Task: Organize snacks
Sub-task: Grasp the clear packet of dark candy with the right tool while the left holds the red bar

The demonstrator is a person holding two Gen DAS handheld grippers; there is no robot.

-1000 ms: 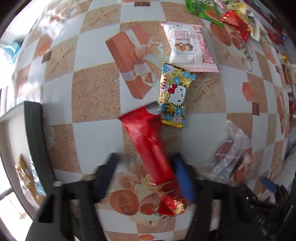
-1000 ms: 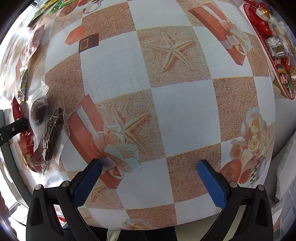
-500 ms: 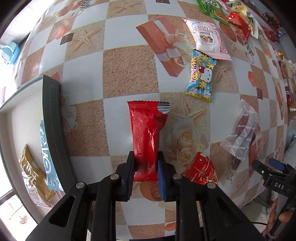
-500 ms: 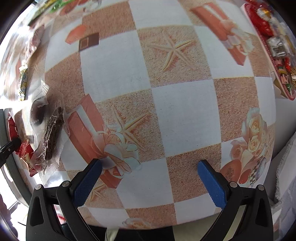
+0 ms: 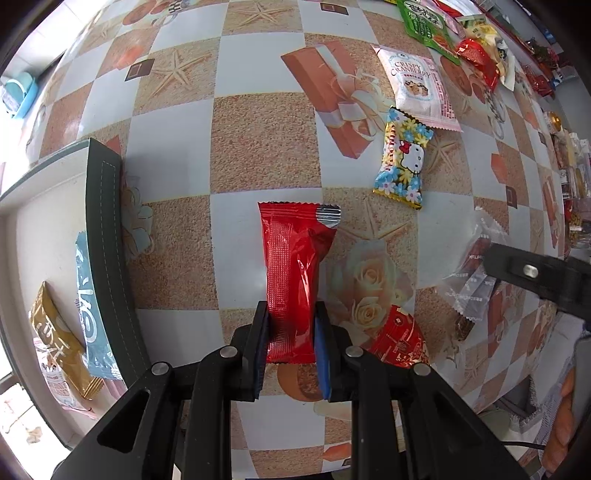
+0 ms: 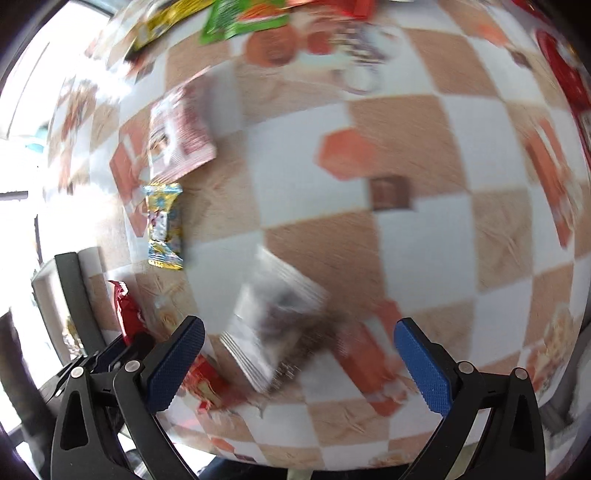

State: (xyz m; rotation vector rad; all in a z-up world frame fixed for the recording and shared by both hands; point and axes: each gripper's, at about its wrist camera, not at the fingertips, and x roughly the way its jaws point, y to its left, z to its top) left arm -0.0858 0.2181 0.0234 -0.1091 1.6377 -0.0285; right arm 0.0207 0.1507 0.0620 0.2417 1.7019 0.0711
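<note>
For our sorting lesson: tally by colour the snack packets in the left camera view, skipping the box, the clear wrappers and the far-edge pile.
Red: 2, long red packet in left gripper, small red packet
Pink: 1, pink packet
Yellow: 1, flowered yellow packet
Total: 4

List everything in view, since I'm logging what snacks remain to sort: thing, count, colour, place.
red packet: 1, red, clamped in the left gripper
cat-print packet: 1, yellow with flowers, on the tablecloth
cranberry packet: 1, pink and white, beyond the cat-print packet
green packet: 1, green, far edge
clear packets: at least 2, transparent, under the right gripper
small red packet: 1, red, beside the left gripper
tray: 1, dark-rimmed, left, holding blue and gold packets
tablecloth: 1, checked tan and white
left gripper: 1, black, shut
right gripper: 1, black with blue pads, open
</note>
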